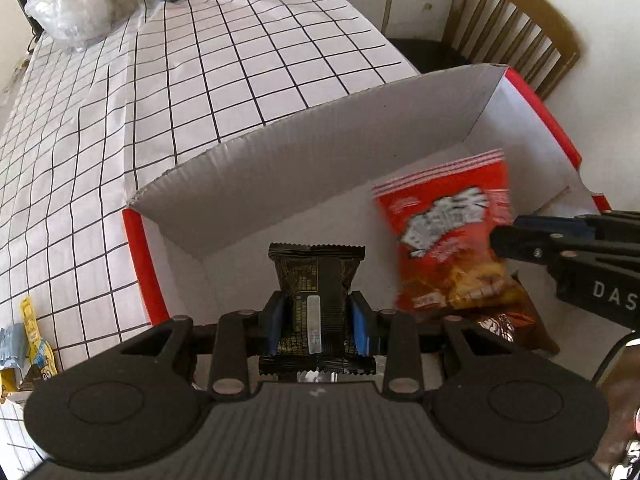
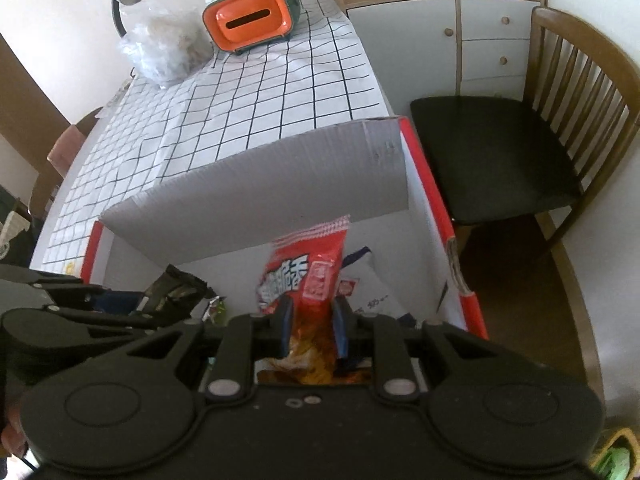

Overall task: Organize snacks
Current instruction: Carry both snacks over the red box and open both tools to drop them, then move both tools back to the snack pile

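My left gripper [image 1: 318,322] is shut on a black snack packet [image 1: 316,280], held upright over the open red-and-white cardboard box [image 1: 280,168]. My right gripper [image 2: 312,330] is shut on a red chip bag [image 2: 306,280] and also hangs inside the box. In the left wrist view the red chip bag [image 1: 448,236] shows at the right, with the right gripper [image 1: 504,236] coming in from the edge. In the right wrist view the black snack packet [image 2: 176,292] and the left gripper [image 2: 132,304] sit at the left. A brown shiny packet [image 1: 508,320] lies on the box floor.
The box stands on a table with a checked cloth [image 1: 180,80]. An orange tissue holder [image 2: 250,22] and a clear plastic bag [image 2: 168,48] sit at the far end. A wooden chair [image 2: 520,152] stands to the right. Yellow snack packets [image 1: 36,340] lie left of the box.
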A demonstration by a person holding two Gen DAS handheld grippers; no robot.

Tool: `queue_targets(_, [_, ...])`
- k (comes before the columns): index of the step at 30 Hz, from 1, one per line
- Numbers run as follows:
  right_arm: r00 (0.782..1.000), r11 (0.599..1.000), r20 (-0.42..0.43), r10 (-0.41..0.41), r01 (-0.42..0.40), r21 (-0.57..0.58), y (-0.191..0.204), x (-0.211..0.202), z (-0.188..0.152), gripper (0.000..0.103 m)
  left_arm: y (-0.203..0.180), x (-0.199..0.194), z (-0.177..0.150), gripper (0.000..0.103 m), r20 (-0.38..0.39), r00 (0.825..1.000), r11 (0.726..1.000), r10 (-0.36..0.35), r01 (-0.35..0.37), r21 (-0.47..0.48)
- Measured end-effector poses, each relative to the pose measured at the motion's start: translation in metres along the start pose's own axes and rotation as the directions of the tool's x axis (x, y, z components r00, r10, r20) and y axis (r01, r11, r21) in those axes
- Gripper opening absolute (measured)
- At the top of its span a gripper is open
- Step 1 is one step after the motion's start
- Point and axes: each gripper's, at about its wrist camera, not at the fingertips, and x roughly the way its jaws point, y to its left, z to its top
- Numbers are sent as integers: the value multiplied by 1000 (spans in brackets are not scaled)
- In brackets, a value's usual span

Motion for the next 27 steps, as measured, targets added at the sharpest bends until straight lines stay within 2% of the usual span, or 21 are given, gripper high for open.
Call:
queue_targets(6, [1000, 1000, 14, -7, 7, -9, -2, -6, -3, 21, 7, -1, -2, 34, 12, 1000, 999, -13, 14, -30])
queue_targets(9, [1000, 1000, 24, 7, -7, -13, -2, -11, -5, 21, 10, -8, -4, 43, 37, 999, 998, -32, 33, -46])
queue_targets(16, [997, 998, 69, 44, -41, -46, 7, -35, -11, 21, 16, -31, -13, 47, 113, 992, 995, -61, 69, -70])
queue_targets(18, [995, 997, 89, 54, -49, -58, 12, -43, -12, 21, 18, -40, -18, 52, 141, 988, 994, -67, 78, -74])
queue_targets(27, [980, 991, 167, 106, -91, -99, 35, -78, -15, 22, 24, -88, -39, 53, 268, 959, 990, -89, 115, -83])
